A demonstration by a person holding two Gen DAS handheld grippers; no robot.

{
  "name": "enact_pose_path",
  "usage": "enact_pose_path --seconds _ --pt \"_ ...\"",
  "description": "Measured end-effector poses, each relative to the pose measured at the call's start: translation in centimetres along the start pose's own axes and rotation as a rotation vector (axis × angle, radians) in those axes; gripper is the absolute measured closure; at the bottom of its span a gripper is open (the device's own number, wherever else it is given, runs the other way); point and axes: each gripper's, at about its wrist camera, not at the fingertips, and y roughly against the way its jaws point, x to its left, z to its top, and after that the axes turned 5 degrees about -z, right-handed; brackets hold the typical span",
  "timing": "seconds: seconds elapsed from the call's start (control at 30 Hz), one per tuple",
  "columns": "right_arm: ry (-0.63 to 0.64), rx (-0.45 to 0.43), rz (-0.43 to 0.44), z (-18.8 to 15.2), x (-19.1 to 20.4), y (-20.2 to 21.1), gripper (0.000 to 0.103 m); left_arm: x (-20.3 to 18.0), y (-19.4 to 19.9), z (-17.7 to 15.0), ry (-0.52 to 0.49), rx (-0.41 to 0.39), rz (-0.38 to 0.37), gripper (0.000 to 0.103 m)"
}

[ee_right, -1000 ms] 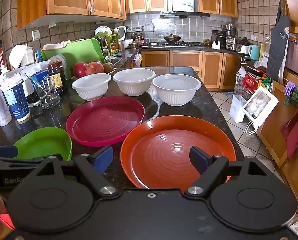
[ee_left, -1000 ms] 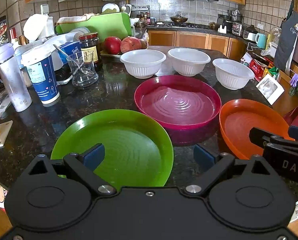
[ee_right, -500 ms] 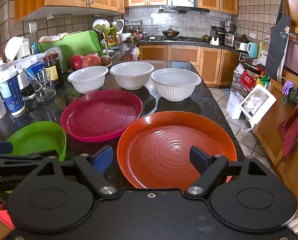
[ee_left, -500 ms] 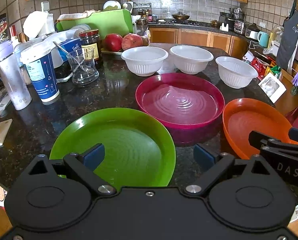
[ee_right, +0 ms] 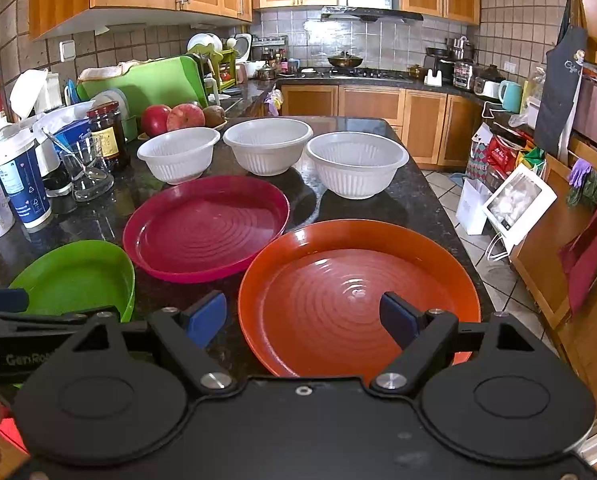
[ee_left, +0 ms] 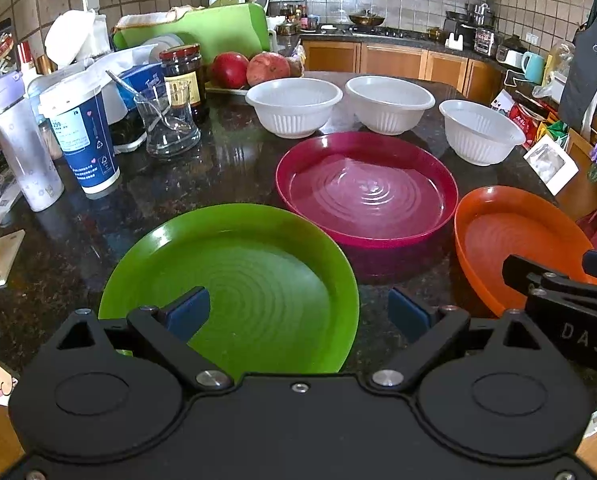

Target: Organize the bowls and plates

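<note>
Three plates lie on the dark stone counter: a green plate nearest the left side, a magenta plate in the middle, an orange plate on the right. Behind them stand three white ribbed bowls in a row, also seen in the right wrist view. My left gripper is open over the near edge of the green plate. My right gripper is open over the near edge of the orange plate. Neither holds anything.
The counter's left side is crowded: a blue paper cup, a white bottle, a glass with a spoon, a dark jar, apples, a green cutting board. The counter edge drops to a tiled floor on the right.
Both grippers have edged forward and lower toward the plates, which now look larger and closer. Nothing on the counter has moved; both grippers remain open.
</note>
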Motion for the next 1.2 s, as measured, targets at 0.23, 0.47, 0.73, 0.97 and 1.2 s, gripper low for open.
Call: enact_pose_path --seconds 0.23,0.47,0.73,0.97,1.2 --pt "0.004 -0.001 0.005 0.0 0.09 0.16 0.015 0.09 0.04 -0.11 0.003 0.005 0.004 0.008" --pt "0.007 0.005 0.003 0.01 0.23 0.19 0.015 0.27 -0.08 -0.11 0.008 0.008 0.001 0.008" --pt "0.005 0.006 0.005 0.02 0.19 0.29 0.015 0.26 0.03 -0.13 0.002 0.004 0.004 0.009" --pt "0.006 0.006 0.003 0.0 0.22 0.29 0.015 0.3 0.03 -0.11 0.004 0.005 0.003 0.009" --pt "0.007 0.018 -0.005 -0.07 0.27 0.07 0.015 0.32 0.1 -0.08 0.004 0.006 0.003 0.009"
